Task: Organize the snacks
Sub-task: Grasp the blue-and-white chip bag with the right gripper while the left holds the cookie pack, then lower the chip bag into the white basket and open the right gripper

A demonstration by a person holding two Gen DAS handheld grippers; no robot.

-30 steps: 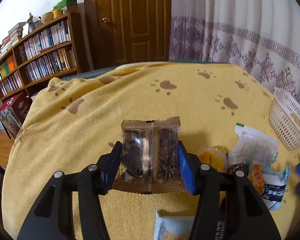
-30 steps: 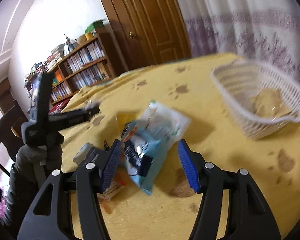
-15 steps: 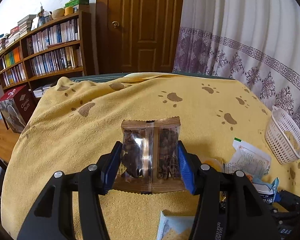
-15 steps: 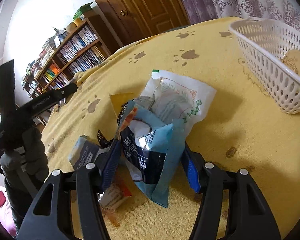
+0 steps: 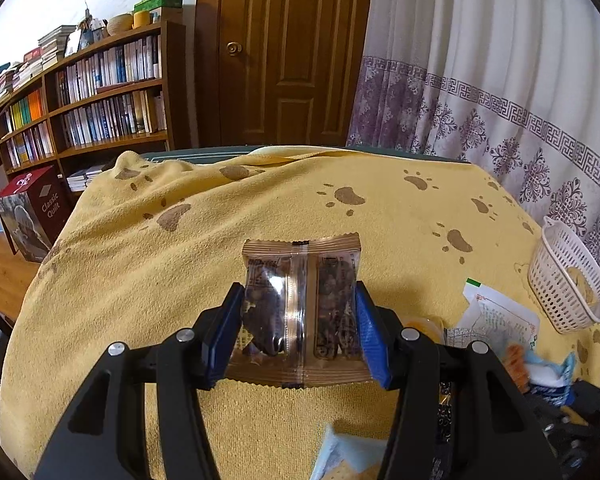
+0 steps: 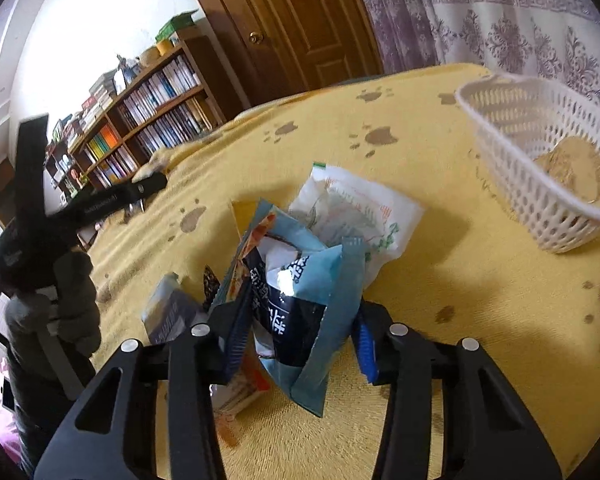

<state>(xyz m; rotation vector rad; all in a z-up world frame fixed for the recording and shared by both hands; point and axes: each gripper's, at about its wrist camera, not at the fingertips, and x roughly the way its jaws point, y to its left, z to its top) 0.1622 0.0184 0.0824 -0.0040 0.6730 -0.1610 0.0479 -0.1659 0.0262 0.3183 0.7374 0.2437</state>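
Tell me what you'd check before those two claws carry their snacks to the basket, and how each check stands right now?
1. Left gripper holds its snack: ok, both blue pads press the brown packet.
2. Right gripper holds its snack: cannot tell; the blue bag sits between the fingers, but the right pad looks slightly off it.
3. Blue bag free of the pile: not ok, the white packet and other snacks lie against it.
4. Basket has room: ok, only a pale snack lies inside.
5. Way to the basket: ok, bare yellow cloth in between.
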